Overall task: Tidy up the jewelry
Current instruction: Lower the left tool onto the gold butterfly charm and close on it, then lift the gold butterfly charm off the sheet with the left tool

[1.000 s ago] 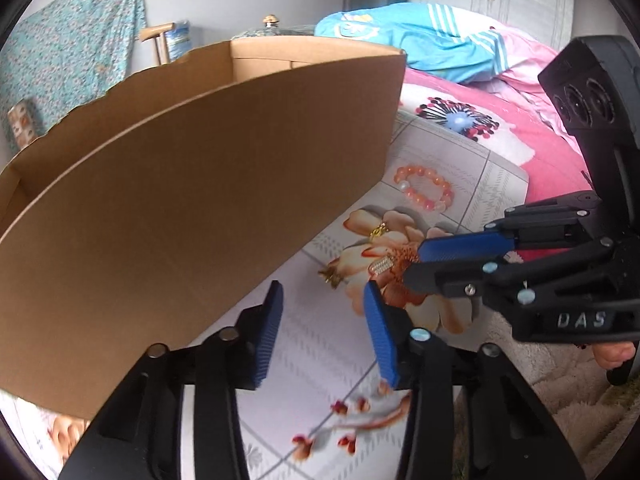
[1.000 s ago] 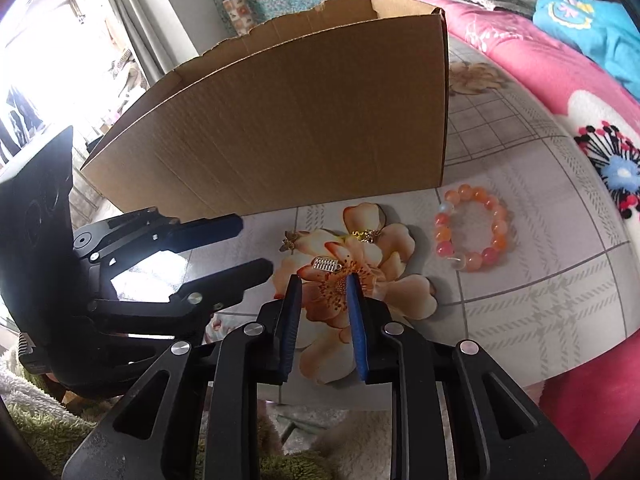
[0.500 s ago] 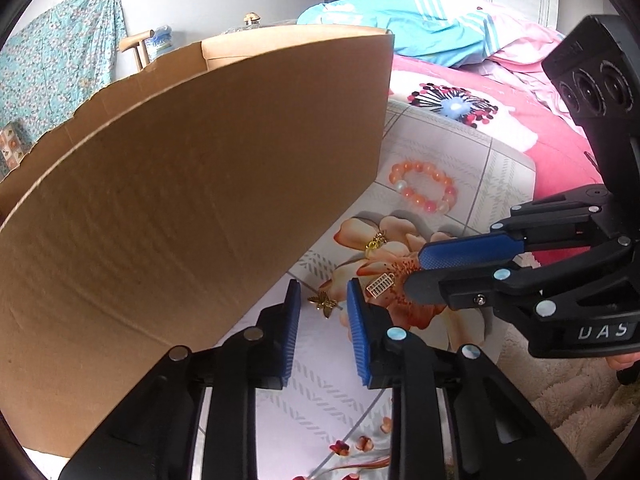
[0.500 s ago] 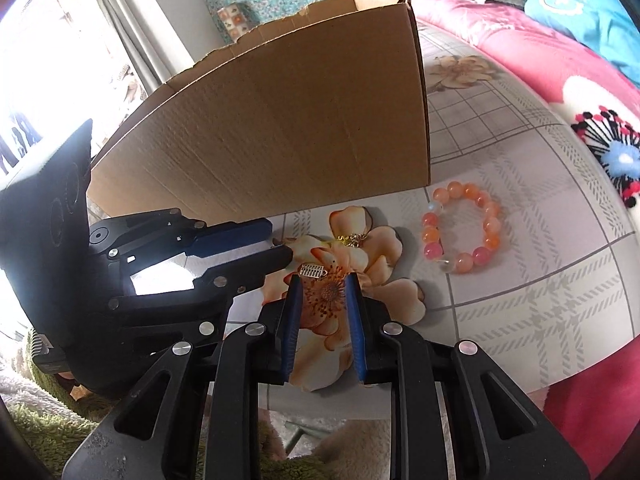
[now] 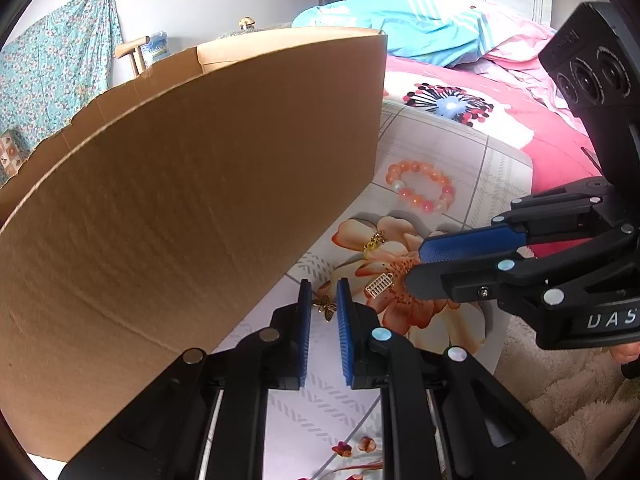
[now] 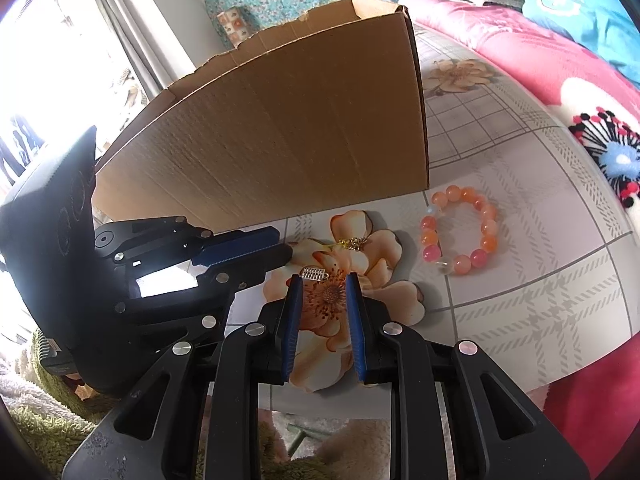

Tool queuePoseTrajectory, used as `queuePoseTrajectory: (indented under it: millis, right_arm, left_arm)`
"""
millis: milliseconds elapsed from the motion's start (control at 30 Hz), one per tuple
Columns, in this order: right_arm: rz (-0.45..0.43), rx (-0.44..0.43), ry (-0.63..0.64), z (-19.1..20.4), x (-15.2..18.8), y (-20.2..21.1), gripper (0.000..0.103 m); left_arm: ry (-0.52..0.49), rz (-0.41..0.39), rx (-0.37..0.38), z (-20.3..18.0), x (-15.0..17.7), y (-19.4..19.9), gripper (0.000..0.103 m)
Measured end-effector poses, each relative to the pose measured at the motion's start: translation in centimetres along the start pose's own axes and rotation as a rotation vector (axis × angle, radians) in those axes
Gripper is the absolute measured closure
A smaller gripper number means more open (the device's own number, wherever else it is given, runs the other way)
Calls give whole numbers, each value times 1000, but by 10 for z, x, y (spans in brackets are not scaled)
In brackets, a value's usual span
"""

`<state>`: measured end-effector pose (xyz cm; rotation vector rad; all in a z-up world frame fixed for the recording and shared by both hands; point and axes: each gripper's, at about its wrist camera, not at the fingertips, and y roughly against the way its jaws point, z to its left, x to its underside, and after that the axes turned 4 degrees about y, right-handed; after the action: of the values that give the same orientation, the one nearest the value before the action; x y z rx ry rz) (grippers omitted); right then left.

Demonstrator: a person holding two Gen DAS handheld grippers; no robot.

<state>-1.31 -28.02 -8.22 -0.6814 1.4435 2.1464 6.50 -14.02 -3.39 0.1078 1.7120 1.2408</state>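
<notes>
Jewelry's nearest piece, a small bronze butterfly-shaped metal charm [image 5: 325, 307], lies flat on the flower-printed bench [image 5: 492, 168] between the left gripper's [image 5: 324, 282] fingers. They have just been closing and stand narrowly apart, not visibly pinching it. Being thin and flat, it could slip out or skid away as they close.

The right gripper's [image 6: 324, 280] fingers are slightly open and empty, with a silver abacus-shaped charm [image 6: 316, 274] at their tips.

An orange-pink beaded bracelet [image 5: 418, 188] lies at 1 o'clock.

A tall brown cardboard box [image 5: 200, 200] stands at 10 o'clock; its wall hides any contents.
</notes>
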Motion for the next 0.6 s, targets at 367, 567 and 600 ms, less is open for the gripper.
queuePoseTrajectory:
  millis: [367,567,600]
  right_arm:
    - [-3,7,7,8,-5,-2,82]
    - [11,10,39,17,-9,-9,80]
    - [13,11,44,19,-10,-11,80]
  left_arm:
    - [31,-3,-14,4,8,6,91]
    - [102,3,-49,19,20,17,91]
    - [113,3,-54,21,22,18,91]
